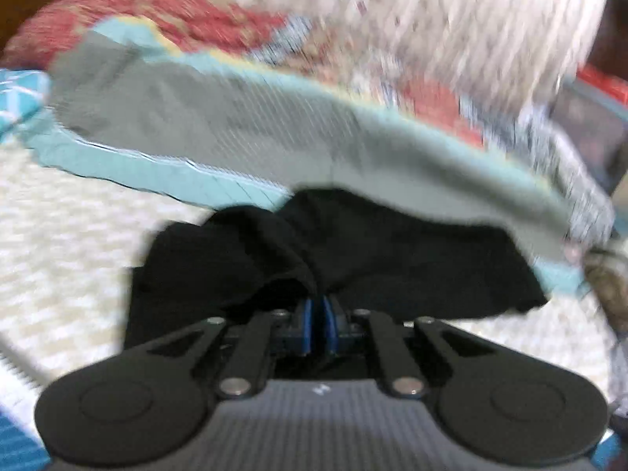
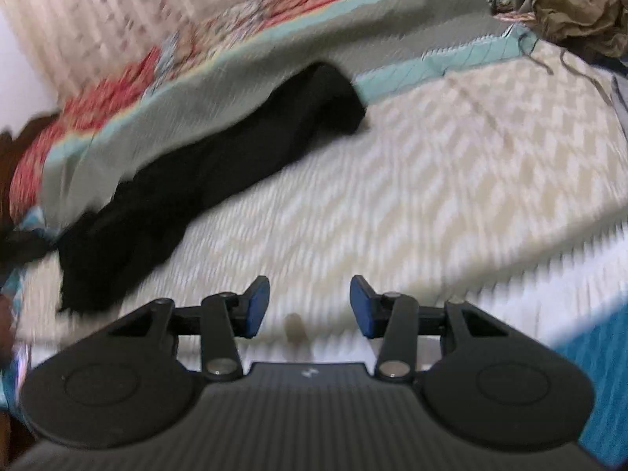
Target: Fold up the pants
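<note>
The black pants (image 2: 204, 180) lie stretched out on the bed, along the edge of a grey and teal blanket (image 2: 251, 78). In the left wrist view my left gripper (image 1: 318, 306) is shut on a bunched fold of the black pants (image 1: 333, 251), which drape right in front of the camera. My right gripper (image 2: 310, 302) is open and empty, its blue pads (image 2: 257, 306) wide apart above the cream patterned bedspread (image 2: 451, 165), to the right of the pants. Both views are motion-blurred.
The grey and teal blanket (image 1: 235, 125) lies across the bed beyond the pants. A red patterned quilt (image 1: 176, 19) lies behind it. A crumpled olive garment (image 2: 577, 8) sits at the far right. A pale patterned curtain (image 1: 451, 11) hangs behind the bed.
</note>
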Tool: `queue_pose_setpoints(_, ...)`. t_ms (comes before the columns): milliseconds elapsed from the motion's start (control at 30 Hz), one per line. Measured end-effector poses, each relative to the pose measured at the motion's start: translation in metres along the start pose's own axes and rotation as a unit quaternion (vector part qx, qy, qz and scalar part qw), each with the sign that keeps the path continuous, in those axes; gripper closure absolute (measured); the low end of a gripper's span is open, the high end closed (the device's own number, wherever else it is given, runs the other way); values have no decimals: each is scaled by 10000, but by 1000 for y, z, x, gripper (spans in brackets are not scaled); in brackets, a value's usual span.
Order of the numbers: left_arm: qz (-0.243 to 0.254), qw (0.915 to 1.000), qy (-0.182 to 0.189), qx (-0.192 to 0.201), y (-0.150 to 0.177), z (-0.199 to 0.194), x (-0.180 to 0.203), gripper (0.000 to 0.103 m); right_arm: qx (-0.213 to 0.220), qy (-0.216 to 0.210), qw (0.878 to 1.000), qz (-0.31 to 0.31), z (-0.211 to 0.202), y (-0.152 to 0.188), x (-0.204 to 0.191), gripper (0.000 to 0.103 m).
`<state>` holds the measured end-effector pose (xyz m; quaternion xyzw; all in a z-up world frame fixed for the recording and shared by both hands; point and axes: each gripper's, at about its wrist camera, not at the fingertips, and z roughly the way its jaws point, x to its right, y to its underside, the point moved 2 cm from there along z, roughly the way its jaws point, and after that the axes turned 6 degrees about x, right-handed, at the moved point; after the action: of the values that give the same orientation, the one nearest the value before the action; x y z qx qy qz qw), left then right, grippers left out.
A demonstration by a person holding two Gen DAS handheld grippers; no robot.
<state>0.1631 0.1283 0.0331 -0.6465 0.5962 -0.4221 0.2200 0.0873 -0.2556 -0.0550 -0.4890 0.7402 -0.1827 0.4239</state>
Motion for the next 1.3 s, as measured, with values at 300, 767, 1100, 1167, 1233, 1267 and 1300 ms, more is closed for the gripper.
queue_pose_setpoints(300,-707,9966,-415,-10,14,-93,-70,96,-5,-91,9935,1136,121,-70,9,26)
queue_pose_setpoints(767,-1364,9905,161,-20,6,-108,-89,96,2271,646,9630,1301,-47,-117,74,97)
queue_pose_setpoints(1100,-860,9898,108,-1131,63,-88,-75,95,1763,1948,9562,1290,-152,-6,145,97)
queue_pose_setpoints(1167,-949,9884,23,-1182,72,-94,-83,95,1616,2291,9495,1407,-159,15,155,97)
queue_pose_setpoints(1233,-1084,9867,70,-1211,81,-101,-90,92,1621,2557,9395,1604,-168,29,164,95)
queue_pose_setpoints(1267,-1080,9866,-14,-1225,84,-105,-91,89,1605,2579,9366,1745,-169,30,167,92)
queue_pose_setpoints(1300,-1019,9874,-168,-1200,86,-110,-93,84,1596,2587,9338,1884,-174,33,171,92)
